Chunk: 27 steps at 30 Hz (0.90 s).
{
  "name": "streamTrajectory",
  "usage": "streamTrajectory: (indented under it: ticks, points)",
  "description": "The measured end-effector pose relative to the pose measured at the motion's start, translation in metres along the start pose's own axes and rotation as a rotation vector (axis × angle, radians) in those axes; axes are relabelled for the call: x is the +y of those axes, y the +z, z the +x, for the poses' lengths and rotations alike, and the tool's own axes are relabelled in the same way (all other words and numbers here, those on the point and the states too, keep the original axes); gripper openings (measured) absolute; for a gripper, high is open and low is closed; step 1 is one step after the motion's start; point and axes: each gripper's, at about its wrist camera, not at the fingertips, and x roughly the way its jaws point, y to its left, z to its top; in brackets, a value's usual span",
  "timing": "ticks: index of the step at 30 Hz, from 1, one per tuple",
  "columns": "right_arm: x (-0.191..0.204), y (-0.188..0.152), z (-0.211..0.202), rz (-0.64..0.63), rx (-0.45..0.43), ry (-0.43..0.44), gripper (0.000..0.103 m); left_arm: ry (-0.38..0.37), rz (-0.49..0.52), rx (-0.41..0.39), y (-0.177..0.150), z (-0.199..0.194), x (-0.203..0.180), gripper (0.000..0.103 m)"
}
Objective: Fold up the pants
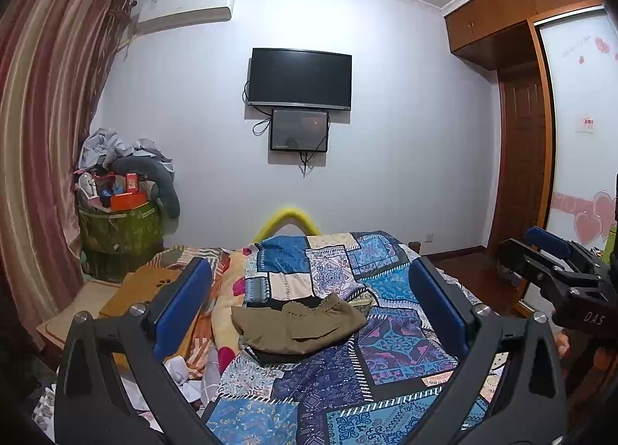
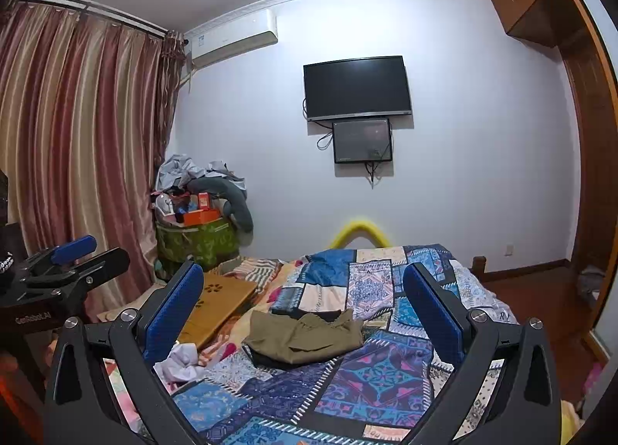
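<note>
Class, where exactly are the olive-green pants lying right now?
In both wrist views, the folded olive-green cloth pants lie mid-bed on the blue patchwork quilt, right of the tan wooden board.

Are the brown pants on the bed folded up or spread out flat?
Folded up. The brown pants sit as a small layered bundle on the patchwork quilt, no legs stretched out.

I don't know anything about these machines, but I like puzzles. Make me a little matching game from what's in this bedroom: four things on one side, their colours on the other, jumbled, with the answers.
Things:
1. pants
2. pads on the left claw
3. television
4. curved bar past the bed's far end

Colours:
A. yellow
B. black
C. olive brown
D. blue

Pairs: 1-C, 2-D, 3-B, 4-A
</note>
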Motion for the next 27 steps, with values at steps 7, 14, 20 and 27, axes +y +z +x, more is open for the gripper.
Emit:
streamTrajectory:
  ticks: [7, 14, 20, 27]
  points:
    - [0.000, -0.002, 0.000, 0.001, 0.005, -0.003, 0.103, 0.000, 0.004, 0.008, -0.002, 0.005, 0.001, 0.103]
    - [-0.001, -0.003, 0.000, 0.003, 0.011, -0.005, 0.103, -0.003, 0.002, 0.015, -0.004, 0.009, 0.002, 0.103]
    - [-0.001, -0.003, -0.001, 0.001, 0.015, -0.008, 0.103, -0.008, -0.003, 0.026, -0.007, 0.012, 0.004, 0.103]
    - [-0.001, -0.004, 0.000, 0.005, 0.025, -0.014, 0.103, -0.014, -0.006, 0.038, -0.009, 0.017, 0.004, 0.103]
